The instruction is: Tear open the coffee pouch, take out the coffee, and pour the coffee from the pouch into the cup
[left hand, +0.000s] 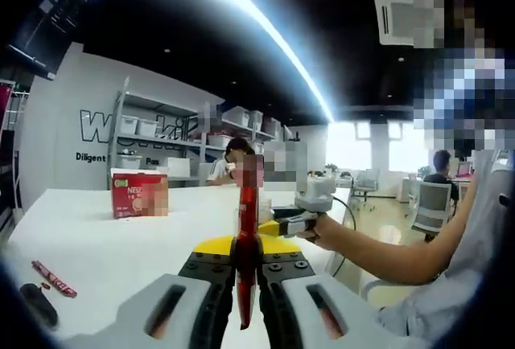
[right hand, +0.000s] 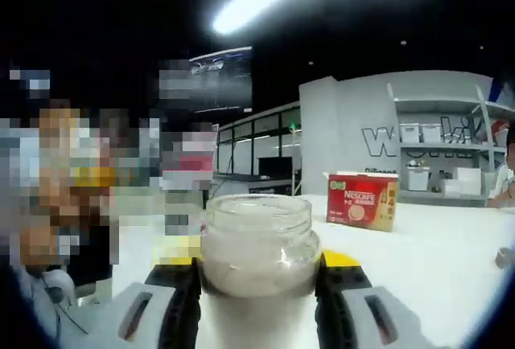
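Red coffee box (left hand: 138, 194) is standing on the white surface (left hand: 96, 244) toward its far edge, also showing in right gripper view (right hand: 362, 200). Small red stick packet (left hand: 53, 278) is lying near the surface's near left edge beside a dark object (left hand: 38, 302). Shelving with white bins (left hand: 153, 136) is lining the back wall. A person is sitting behind the far edge.

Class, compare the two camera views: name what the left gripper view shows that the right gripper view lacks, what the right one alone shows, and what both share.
Left gripper view alone: the left gripper shut on an upright red coffee stick pouch, another red stick pouch lying on the table, and the right gripper reaching in.

Right gripper view alone: the right gripper clamped around a clear glass jar.

Shared: the red coffee box on the white table, and the wall shelving.
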The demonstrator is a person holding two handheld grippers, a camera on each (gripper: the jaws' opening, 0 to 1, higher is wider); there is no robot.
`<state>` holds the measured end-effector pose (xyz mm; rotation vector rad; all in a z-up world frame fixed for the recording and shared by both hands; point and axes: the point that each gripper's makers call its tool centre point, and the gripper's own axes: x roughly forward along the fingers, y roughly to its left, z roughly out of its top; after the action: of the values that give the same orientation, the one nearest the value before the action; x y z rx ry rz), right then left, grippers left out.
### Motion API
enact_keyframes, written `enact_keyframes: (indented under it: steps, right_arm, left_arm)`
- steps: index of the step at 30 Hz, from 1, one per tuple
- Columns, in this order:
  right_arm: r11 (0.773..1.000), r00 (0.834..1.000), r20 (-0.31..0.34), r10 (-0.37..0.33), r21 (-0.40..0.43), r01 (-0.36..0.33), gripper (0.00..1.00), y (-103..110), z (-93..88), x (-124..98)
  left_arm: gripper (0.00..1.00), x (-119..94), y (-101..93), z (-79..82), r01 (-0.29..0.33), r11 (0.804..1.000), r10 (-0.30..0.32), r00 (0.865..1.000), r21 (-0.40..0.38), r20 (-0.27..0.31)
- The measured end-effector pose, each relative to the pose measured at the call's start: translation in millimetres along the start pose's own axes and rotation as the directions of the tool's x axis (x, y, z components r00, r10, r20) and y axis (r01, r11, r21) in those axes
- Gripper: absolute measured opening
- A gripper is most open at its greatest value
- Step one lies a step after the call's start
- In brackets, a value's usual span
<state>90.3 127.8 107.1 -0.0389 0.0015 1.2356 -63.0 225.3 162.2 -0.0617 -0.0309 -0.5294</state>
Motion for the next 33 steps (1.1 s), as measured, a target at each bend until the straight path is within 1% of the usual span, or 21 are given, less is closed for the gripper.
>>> enact_keyframes:
  steps: [1, 5, 12, 17, 20, 22, 25, 31, 33]
  right_arm:
    - [1.000, 1.000, 0.001, 0.015, 0.000, -0.015, 0.55, 7.2, 0.5, 4.1]
    - [0.998, 0.998, 0.010, 0.068, 0.000, -0.068, 0.56, 25.1, 1.8, 13.2]
    - [0.990, 0.990, 0.012, 0.142, -0.003, -0.142, 0.56, 41.2, 3.4, 22.7]
    - [0.970, 0.970, 0.007, 0.243, -0.004, -0.243, 0.56, 60.5, 4.1, 33.9]
    - [0.960, 0.960, 0.007, 0.281, -0.006, -0.281, 0.56, 71.4, 4.3, 41.5]
    - [0.949, 0.949, 0.011, 0.316, -0.008, -0.316, 0.56, 79.1, 4.5, 45.6]
    - [0.937, 0.937, 0.008, 0.350, -0.009, -0.350, 0.56, 84.4, 4.5, 49.9]
    - [0.905, 0.905, -0.006, 0.426, -0.010, -0.426, 0.56, 95.2, 3.9, 54.8]
    - [0.889, 0.889, -0.011, 0.457, -0.011, -0.457, 0.57, 98.6, 3.8, 55.2]
  left_arm:
    - [0.12, -0.5, 0.2, 0.2, 0.001, 1.000, -0.001, 1.000, 0.000, 0.001]
    - [0.12, -3.9, 2.6, 1.9, -0.002, 1.000, 0.002, 1.000, -0.005, 0.005]
    - [0.12, -7.3, 5.3, 4.8, -0.003, 1.000, 0.003, 1.000, -0.009, 0.017]
    - [0.12, -7.5, 6.5, 5.8, -0.004, 1.000, 0.004, 1.000, -0.008, 0.018]
    - [0.12, -8.4, 7.3, 7.0, -0.006, 1.000, 0.006, 1.000, -0.008, 0.020]
    - [0.12, -9.1, 7.6, 7.2, -0.009, 1.000, 0.009, 1.000, -0.006, 0.020]
    - [0.12, -9.7, 7.8, 6.8, -0.010, 1.000, 0.010, 1.000, -0.006, 0.018]
    - [0.12, -11.2, 8.8, 8.1, -0.009, 1.000, 0.009, 1.000, -0.007, 0.020]
    - [0.12, -12.0, 9.5, 8.3, -0.011, 1.000, 0.011, 1.000, -0.006, 0.021]
